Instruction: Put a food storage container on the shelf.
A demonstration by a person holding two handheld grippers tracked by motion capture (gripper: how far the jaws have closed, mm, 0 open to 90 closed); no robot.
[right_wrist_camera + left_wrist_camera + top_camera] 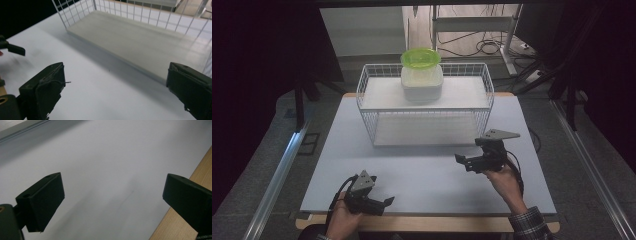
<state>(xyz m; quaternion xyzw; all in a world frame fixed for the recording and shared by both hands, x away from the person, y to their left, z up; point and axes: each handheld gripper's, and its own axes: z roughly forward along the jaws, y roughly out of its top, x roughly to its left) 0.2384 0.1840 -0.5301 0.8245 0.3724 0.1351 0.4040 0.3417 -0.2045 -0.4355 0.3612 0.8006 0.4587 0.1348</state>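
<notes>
A white wire rack point(462, 92) with two shelves stands at the back middle of the white table top point(422, 172). On its upper shelf sits a white tub point(422, 82) with a green bowl point(420, 58) on top. My left gripper point(386, 204) rests open near the table's front edge, jaws pointing right over bare surface point(112, 187). In front of the rack's right end my right gripper point(461, 162) is open and empty; its jaws point(116, 75) face the bare lower shelf point(140, 37).
The table's wooden front edge point(185, 220) lies just beside my left gripper. The other gripper point(15, 48) shows at the left of the right gripper view. Metal rails point(277, 175) run along both sides of the table, and cables point(487, 46) lie on the floor behind.
</notes>
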